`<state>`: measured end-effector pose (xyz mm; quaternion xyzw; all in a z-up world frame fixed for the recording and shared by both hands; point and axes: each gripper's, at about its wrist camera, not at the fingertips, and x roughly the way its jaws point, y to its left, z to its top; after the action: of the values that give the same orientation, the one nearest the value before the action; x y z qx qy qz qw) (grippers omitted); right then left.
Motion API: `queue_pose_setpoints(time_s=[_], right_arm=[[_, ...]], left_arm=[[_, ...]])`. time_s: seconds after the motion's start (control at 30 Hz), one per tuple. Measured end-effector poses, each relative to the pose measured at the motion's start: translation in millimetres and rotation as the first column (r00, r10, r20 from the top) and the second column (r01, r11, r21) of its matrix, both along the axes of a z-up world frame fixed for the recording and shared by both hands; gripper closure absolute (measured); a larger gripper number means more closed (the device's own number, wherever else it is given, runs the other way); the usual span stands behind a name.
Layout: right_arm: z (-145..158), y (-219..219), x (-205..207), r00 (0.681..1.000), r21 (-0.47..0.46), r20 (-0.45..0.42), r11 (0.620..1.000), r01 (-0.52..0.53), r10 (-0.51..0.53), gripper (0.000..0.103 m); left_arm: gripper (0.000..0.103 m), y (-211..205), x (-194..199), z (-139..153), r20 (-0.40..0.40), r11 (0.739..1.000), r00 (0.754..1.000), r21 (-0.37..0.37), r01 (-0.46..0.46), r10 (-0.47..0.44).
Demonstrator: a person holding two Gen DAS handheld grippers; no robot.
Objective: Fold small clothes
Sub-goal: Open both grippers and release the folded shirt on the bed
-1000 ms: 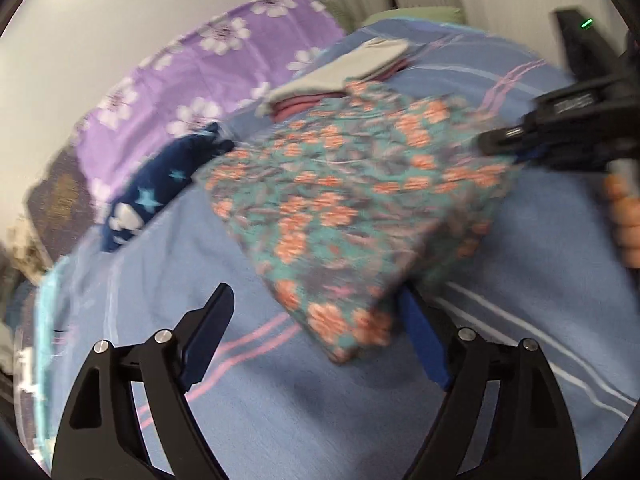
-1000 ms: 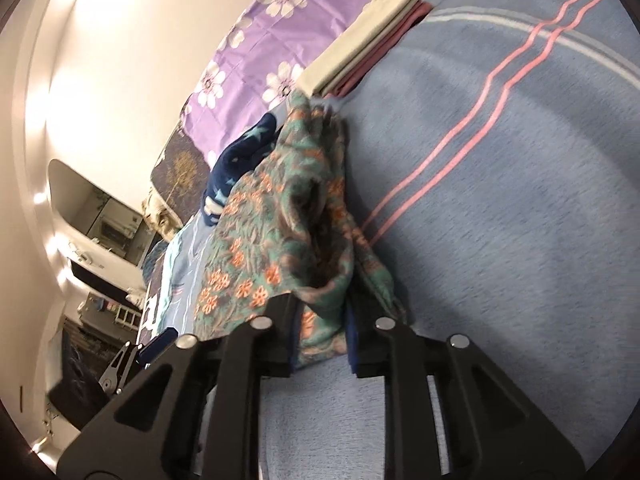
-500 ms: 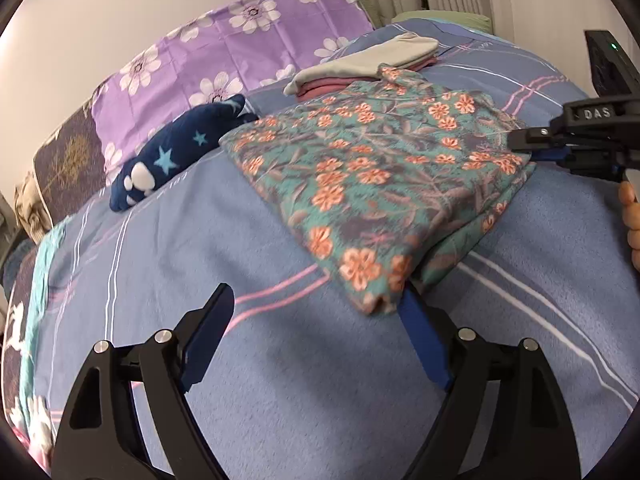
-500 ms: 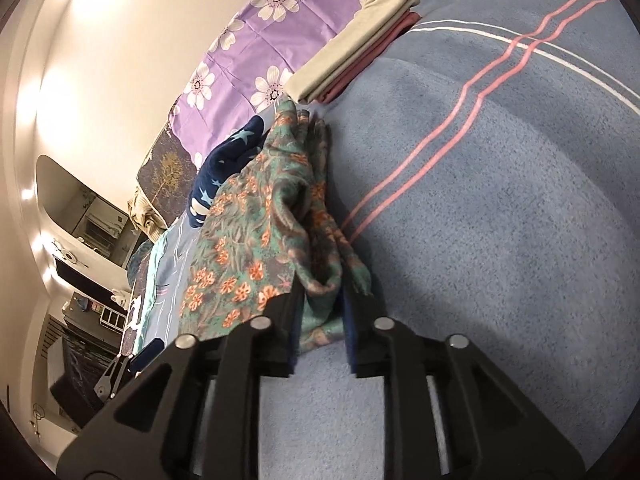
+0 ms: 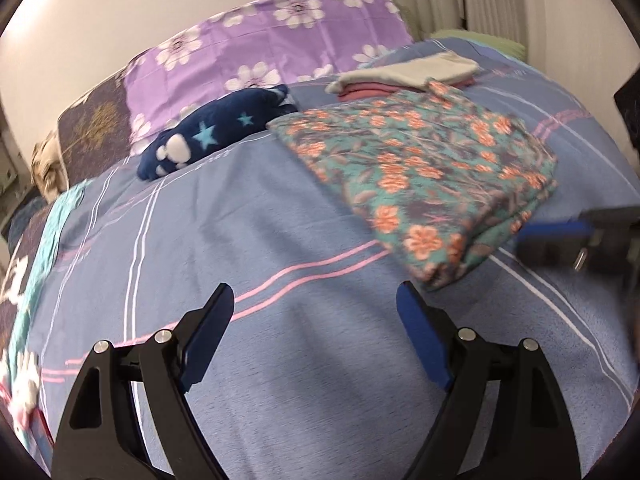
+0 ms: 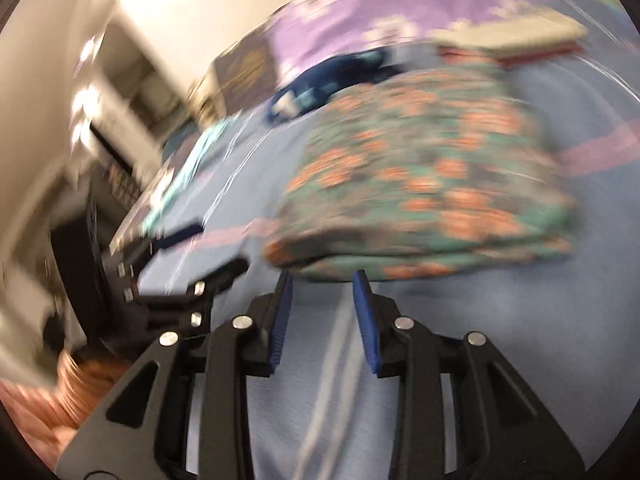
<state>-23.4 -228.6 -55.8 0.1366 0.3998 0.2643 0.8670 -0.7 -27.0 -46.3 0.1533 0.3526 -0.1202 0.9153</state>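
My left gripper (image 5: 316, 316) hangs wide open over the blue bedspread (image 5: 280, 240), nothing between its pads, so it's free for whatever I reach for next. Ahead and to its right lies the floral garment (image 5: 420, 160), folded into a flat rectangle. My right gripper (image 6: 323, 300) is parted a little and empty too, just short of the garment's near edge (image 6: 420, 256); that view is blurred. Beyond the garment sits a folded stack (image 5: 408, 74), likely the finished pile, and a navy star garment (image 5: 208, 136) further left.
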Motion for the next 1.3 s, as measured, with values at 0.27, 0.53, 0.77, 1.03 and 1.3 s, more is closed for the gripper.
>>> queue_pose_setpoints(time_s=[0.27,0.53,0.77,1.03,1.3], right_arm=[[-2,45,39,0.996,-0.177,-0.005,0.981,-0.084,0.084,0.058],[16,54,34,0.991,-0.265,0.081,0.961,-0.08,0.105,0.052],[-12,70,40,0.988,-0.301,-0.014,0.941,-0.153,0.156,0.04],[-1,76,50,0.97,-0.143,0.0,0.96,-0.24,0.242,0.033],[-10,75,12,0.879,0.126,-0.081,0.88,-0.458,0.469,0.062]], left_arm=[[0.019,44,3,-4,-0.027,0.992,0.995,-0.081,-0.096,0.094],[0.019,68,7,-10,-0.073,0.974,0.989,-0.177,-0.139,0.127],[0.019,67,8,-12,-0.076,0.975,0.993,-0.198,-0.103,0.089],[0.019,69,15,-4,-0.078,0.955,0.997,-0.293,-0.051,0.029],[0.019,82,18,-6,-0.095,0.936,0.995,-0.346,-0.072,0.042]])
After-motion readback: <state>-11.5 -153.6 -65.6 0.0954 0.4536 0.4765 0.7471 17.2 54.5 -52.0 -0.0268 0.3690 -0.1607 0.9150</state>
